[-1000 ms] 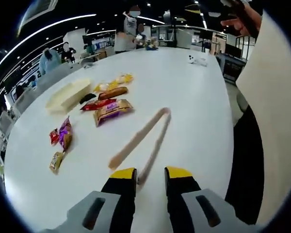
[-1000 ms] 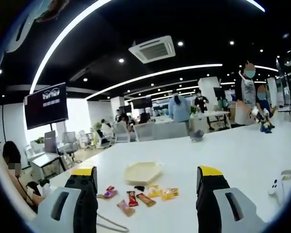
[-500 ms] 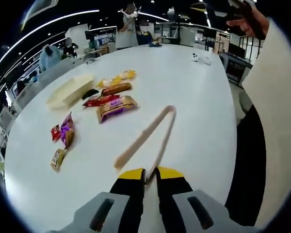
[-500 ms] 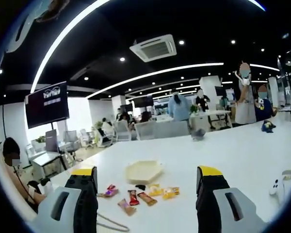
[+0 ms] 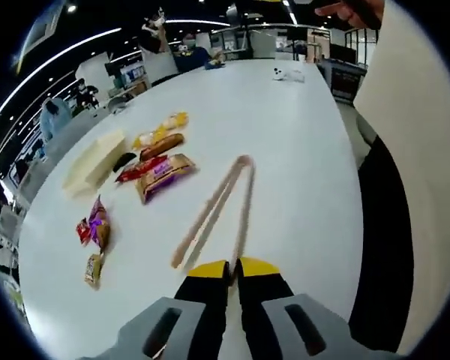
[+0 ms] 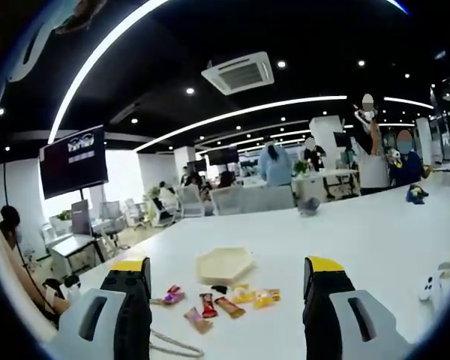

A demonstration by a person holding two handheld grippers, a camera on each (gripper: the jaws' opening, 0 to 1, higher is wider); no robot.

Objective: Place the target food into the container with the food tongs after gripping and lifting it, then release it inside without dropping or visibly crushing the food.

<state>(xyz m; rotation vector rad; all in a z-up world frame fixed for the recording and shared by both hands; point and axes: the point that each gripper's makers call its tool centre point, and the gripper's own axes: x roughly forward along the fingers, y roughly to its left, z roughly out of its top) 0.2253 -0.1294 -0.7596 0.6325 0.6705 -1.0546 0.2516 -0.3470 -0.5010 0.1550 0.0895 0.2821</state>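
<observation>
The food tongs (image 5: 217, 202) lie on the white table (image 5: 292, 135). The left gripper (image 5: 233, 269) is pinched shut on one of their arms near the open tips. The tongs look narrower than a second ago, when that gripper was wide open around them. They look light and thin, so they may bend or slip.

The wrapped snacks (image 5: 163, 171) lie beside the pale container (image 5: 94, 159). I think they are soft and crinkly, but they are small here. Grab one gently across its middle.

The right gripper (image 6: 232, 277) hangs wide open above the table, as before.
</observation>
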